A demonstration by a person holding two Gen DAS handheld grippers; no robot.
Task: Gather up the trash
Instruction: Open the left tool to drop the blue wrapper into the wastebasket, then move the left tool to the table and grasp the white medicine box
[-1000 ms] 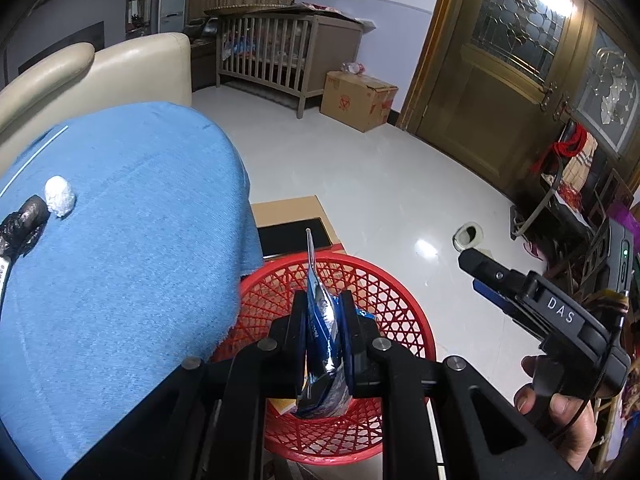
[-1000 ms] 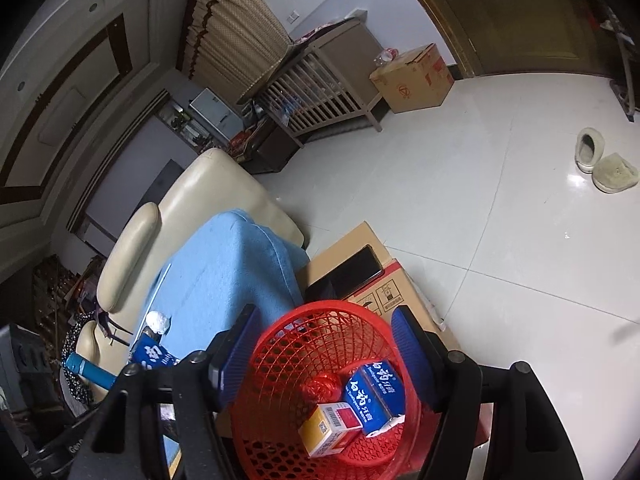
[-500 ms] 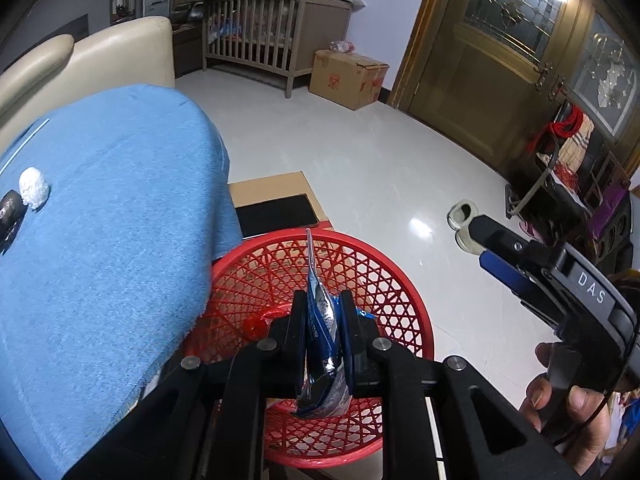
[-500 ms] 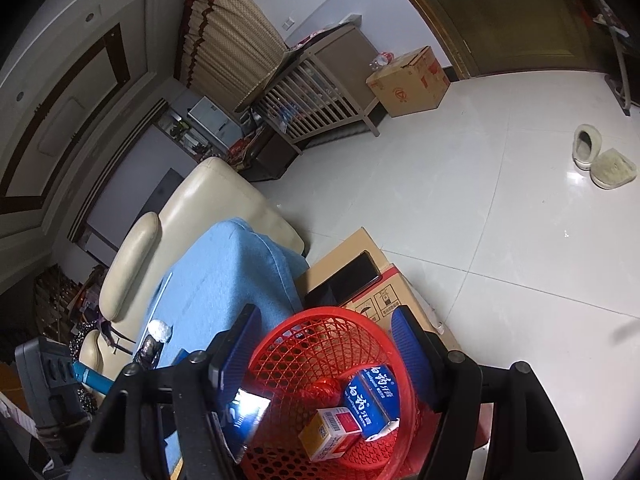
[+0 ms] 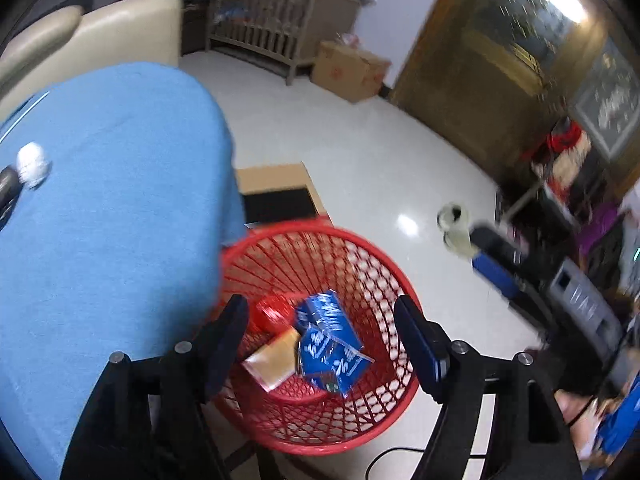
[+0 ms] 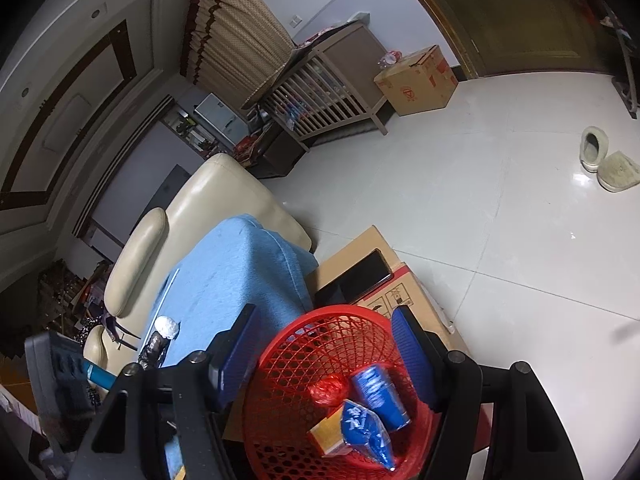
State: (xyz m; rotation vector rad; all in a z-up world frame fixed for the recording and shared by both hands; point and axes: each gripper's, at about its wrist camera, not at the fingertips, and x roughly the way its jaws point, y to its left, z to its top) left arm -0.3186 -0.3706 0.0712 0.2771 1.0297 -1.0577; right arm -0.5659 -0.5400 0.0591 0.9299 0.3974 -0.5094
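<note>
You are looking at one red basket [image 5: 384, 268], round, of open plastic lattice, and four pieces of trash are lying in it: two blue packets [image 6: 378, 394] with white lettering, one tan carton [image 5: 274, 362] and one crumpled red wrapper [image 6: 328, 389]. The blue foil packet [image 5: 332, 350] is sitting on top of the heap, tilted. Your left gripper [image 5: 322, 344] is hanging over the basket with its jaws spread; they have just been opening, and nothing is being pinched between them. Your right gripper [image 6: 324, 344] is also standing apart, framing the basket without touching it.

On the blue towel [image 5: 104, 216], which is covering one table, one white crumpled ball [image 5: 34, 164] is lying just beside a dark lumpy thing [image 6: 154, 347], possibly a banana peel; it is cut off at the left view's edge. The left view is smeared by motion. One cardboard box [image 6: 404, 288] is standing beside the basket, with one flat black phone [image 6: 354, 278] on it. Two pale slippers [image 6: 606, 160] are resting on the glossy tiled floor [image 6: 500, 240].
</note>
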